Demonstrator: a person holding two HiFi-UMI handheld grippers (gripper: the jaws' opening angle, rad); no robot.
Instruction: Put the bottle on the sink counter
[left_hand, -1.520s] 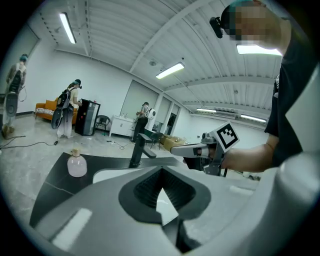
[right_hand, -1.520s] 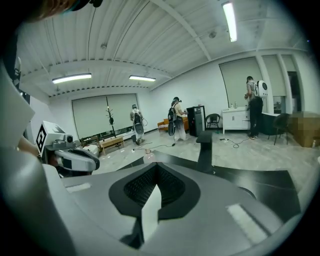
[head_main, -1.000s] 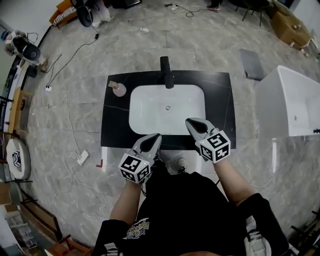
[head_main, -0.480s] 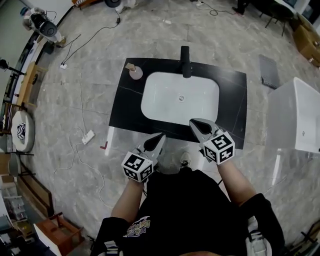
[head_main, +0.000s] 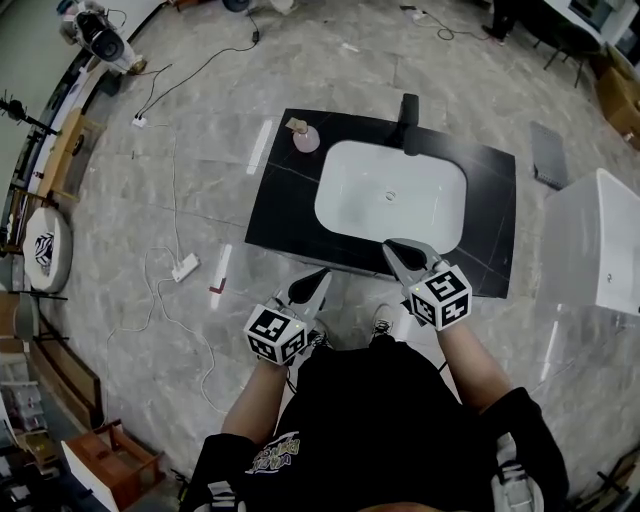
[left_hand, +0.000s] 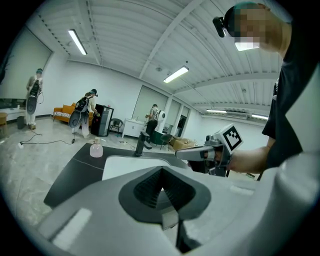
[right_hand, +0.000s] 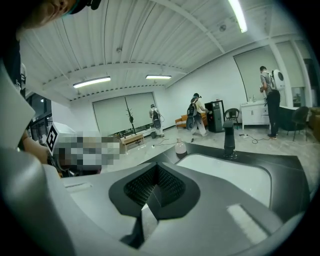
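Standing upright at the far left corner of the counter (head_main: 280, 200), the bottle (head_main: 306, 138) is just beside the white basin (head_main: 350, 205) and to the left of the faucet (head_main: 408, 108). Both tools hang at the near edge, well apart from it. The left gripper (head_main: 316, 276) has its jaws pressed together with nothing between them, and the right gripper (head_main: 393, 244) is the same. The bottle lies ahead and to the left, with its long axis vertical, so the left gripper is nearer. I judge the bottle is already in its place.
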